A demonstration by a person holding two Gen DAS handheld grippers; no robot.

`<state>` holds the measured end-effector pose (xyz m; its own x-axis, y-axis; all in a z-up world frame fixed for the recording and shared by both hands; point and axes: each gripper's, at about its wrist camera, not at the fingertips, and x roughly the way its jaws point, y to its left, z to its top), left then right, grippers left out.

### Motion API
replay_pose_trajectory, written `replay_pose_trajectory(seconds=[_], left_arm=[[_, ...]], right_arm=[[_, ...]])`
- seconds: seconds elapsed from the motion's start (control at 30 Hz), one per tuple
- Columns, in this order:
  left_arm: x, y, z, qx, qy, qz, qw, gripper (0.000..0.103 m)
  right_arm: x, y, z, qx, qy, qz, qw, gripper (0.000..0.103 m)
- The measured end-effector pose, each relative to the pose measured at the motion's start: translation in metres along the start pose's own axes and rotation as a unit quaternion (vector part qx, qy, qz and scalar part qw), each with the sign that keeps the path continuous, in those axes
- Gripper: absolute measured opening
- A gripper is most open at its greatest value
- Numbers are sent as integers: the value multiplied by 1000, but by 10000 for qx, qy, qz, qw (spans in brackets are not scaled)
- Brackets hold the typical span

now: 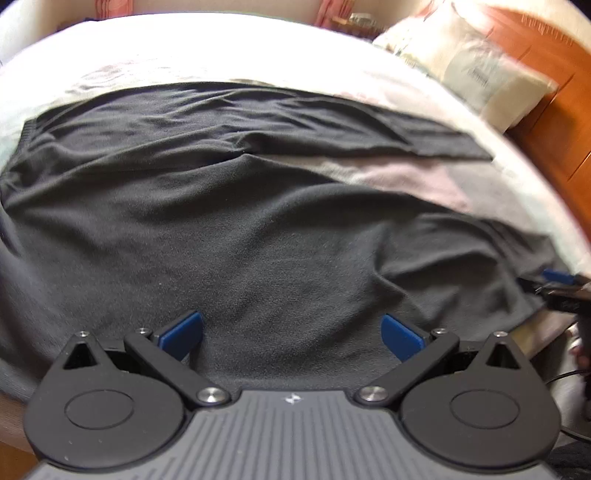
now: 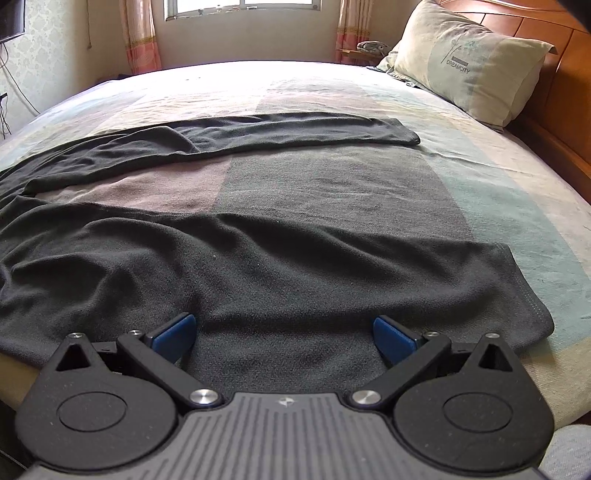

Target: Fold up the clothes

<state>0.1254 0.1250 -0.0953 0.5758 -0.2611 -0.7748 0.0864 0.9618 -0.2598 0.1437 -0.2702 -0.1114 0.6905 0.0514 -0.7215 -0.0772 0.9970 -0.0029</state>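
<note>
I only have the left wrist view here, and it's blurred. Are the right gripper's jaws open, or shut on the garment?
Observer: The right gripper has its jaws wide open above the black garment, with nothing between them.
Operator: I can't read the print on the pillow. What does it say?
Observer: The pillow reads DREAMCITY.
Operator: Past the far side of the bed it's all glare for me. What's there?
Observer: A window sits in the wall beyond the bed, with curtains on both sides.
</note>
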Motion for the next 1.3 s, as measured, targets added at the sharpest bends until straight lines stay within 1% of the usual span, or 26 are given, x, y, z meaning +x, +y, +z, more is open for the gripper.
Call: replay_pose_trajectory(seconds=[0.07, 0.2, 0.27, 0.33, 0.43, 0.5, 0.53, 0.6, 0.67, 0.8, 0.83, 0.97, 1.03, 1.1, 1.2, 1.3], left_arm=[[-4, 11, -1, -184, -79, -290, 9994, 102], [-18, 37, 15, -646, 129, -729, 9952, 102], [-33, 54, 29, -680, -67, -808, 9944, 102], [-51, 75, 48, -662, -252, -702, 9950, 102], [-75, 117, 82, -681, -630, -362, 9950, 102], [-81, 151, 103, -884, -878, -203, 9920, 102], [-81, 170, 112, -1041, -959, -218, 9897, 102], [-74, 206, 126, -1376, -1057, -319, 9843, 102], [-60, 237, 134, -1728, -1082, -466, 9779, 102], [-24, 284, 132, -2456, -932, -768, 9618, 101], [-15, 292, 130, -2548, -878, -850, 9592, 101], [9, 313, 128, -2771, -732, -1157, 9510, 101], [16, 317, 132, -2752, -813, -1345, 9484, 101], [25, 318, 140, -2691, -830, -1442, 9486, 101], [37, 314, 152, -2537, -921, -1478, 9515, 101], [41, 314, 155, -2555, -948, -1631, 9482, 101]], right_arm=[[0, 1, 2, 4, 61, -41, 10000, 103], [-5, 11, 10, -210, 175, -204, 9994, 103], [-10, 19, 15, -413, 112, -185, 9989, 103], [-16, 27, 23, -510, -29, -42, 9987, 103], [-21, 41, 37, -571, -166, 247, 9979, 103], [-21, 54, 45, -687, -228, 365, 9967, 103], [-21, 61, 49, -764, -240, 401, 9960, 103], [-19, 75, 55, -926, -249, 460, 9943, 103], [-17, 88, 61, -1096, -239, 552, 9922, 103], [-11, 109, 70, -1363, -157, 834, 9870, 103], [-9, 113, 72, -1408, -145, 882, 9860, 103], [-2, 125, 81, -1535, -138, 931, 9837, 103], [2, 129, 86, -1571, -116, 950, 9829, 103], [6, 132, 89, -1614, -102, 941, 9823, 103], [12, 137, 94, -1671, -93, 933, 9815, 103], [17, 141, 99, -1686, -116, 981, 9807, 103]])
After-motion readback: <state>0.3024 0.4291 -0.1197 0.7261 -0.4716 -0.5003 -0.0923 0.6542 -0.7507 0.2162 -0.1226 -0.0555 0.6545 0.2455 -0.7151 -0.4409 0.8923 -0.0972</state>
